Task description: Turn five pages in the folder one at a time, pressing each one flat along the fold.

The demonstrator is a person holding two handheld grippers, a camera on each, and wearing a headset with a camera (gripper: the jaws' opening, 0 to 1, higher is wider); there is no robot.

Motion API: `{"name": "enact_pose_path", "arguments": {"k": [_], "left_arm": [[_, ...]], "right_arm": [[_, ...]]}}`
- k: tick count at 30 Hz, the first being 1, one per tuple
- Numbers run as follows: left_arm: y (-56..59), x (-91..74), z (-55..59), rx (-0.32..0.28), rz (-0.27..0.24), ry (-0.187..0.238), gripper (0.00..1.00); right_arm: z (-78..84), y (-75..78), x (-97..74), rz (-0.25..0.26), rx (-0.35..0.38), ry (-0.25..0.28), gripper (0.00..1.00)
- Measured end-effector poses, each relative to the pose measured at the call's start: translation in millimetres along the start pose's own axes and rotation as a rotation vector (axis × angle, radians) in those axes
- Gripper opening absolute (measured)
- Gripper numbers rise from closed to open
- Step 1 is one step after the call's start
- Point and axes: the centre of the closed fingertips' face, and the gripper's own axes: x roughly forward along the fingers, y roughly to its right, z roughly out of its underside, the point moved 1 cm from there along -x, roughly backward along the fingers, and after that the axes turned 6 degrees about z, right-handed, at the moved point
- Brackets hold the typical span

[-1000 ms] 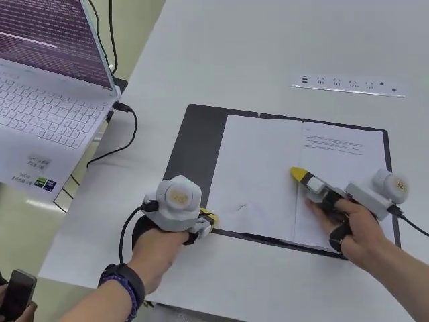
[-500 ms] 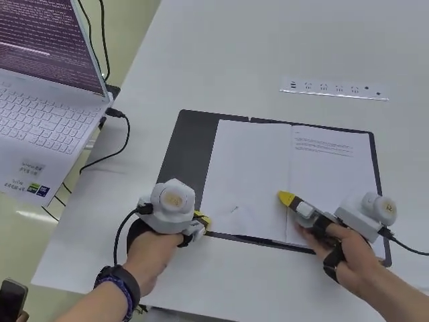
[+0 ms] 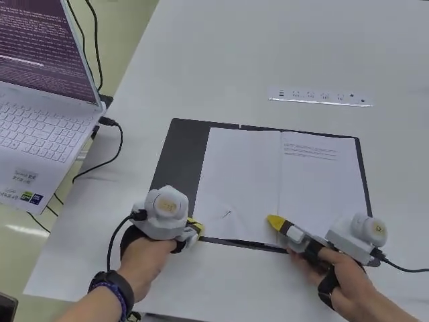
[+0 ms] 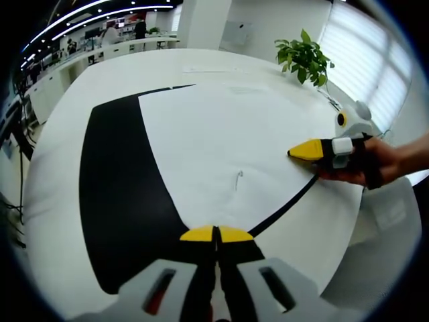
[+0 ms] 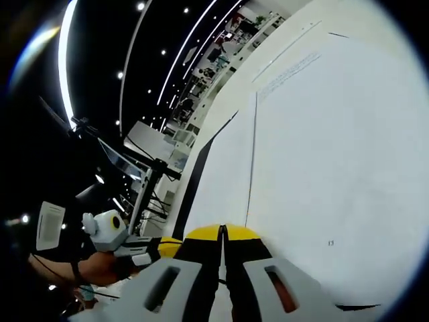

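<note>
On the smooth white table, the black folder lies open and flat before me, matte cover framing plain white pages. My right gripper, yellow tips pinched together, sits at the fold near the bottom edge; my left gripper, jaws likewise closed on nothing, is at the cover's near edge. A leafy plant stands beyond, in a bright office

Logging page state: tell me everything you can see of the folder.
The folder lies open and flat on the white table. Dark cover, white pages: the left nearly blank, the right with a few printed lines at its top. The shut right hand-held gripper touches near the fold at the near edge; the shut left hand-held gripper sits on the cover by the left page's near corner.
</note>
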Motion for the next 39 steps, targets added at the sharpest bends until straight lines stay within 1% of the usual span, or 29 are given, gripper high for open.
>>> {"name": "enact_pose_path", "arguments": {"k": [7,12,14,16,19,22,24,26,28,30,34,37,39], "left_arm": [[1.9,-1.5,1.9,0.015,-0.006,-0.006,0.0],[1.7,-2.9,3.7,0.014,-0.008,-0.008,0.0],[2.1,-3.0,3.9,0.011,-0.011,-0.006,0.0],[3.5,-2.8,3.6,-0.008,-0.006,0.0,0.0],[5.7,-4.1,4.2,-0.024,-0.007,-0.001,0.03],[10.9,-7.1,3.1,-0.04,-0.005,0.018,0.07],[17.0,-9.9,0.0,-0.042,0.015,0.041,0.08],[22.1,-14.6,-1.1,-0.034,0.022,0.051,0.11],[24.8,-17.3,-1.7,-0.027,0.026,0.059,0.14],[27.3,-20.4,-2.5,-0.029,0.03,0.067,0.16],[33.1,-25.2,-5.7,-0.011,0.037,0.073,0.19],[35.6,-28.9,-10.8,-0.006,0.037,0.085,0.2],[36.9,-31.7,-15.8,-0.014,0.039,0.104,0.21]], "right_arm": [[14.2,-1.6,-8.9,0.001,-0.007,-0.015,0.0],[16.5,-2.9,-11.1,0.007,-0.002,-0.015,0.0],[16.9,-2.9,-11.5,0.01,-0.003,-0.019,0.0],[18.0,-3.4,-12.1,0.014,-0.01,-0.027,0.0],[17.1,-3.5,-13.1,0.023,0.004,-0.024,0.0],[10.8,-5.6,-15.6,0.033,-0.007,-0.005,0.0],[4.7,-8.8,-19.0,0.031,-0.015,0.01,0.0],[-1.4,-12.6,-23.5,0.029,-0.034,0.019,0.0],[-5.9,-13.8,-27.4,0.03,-0.054,0.026,0.03],[-11.2,-12.7,-32.0,0.039,-0.076,0.035,0.06],[-18.1,-9.9,-41.4,0.056,-0.1,0.047,0.12],[-21.4,-8.7,-47.8,0.071,-0.126,0.049,0.14],[-23.1,-7.2,-52.2,0.082,-0.148,0.047,0.16]]}}
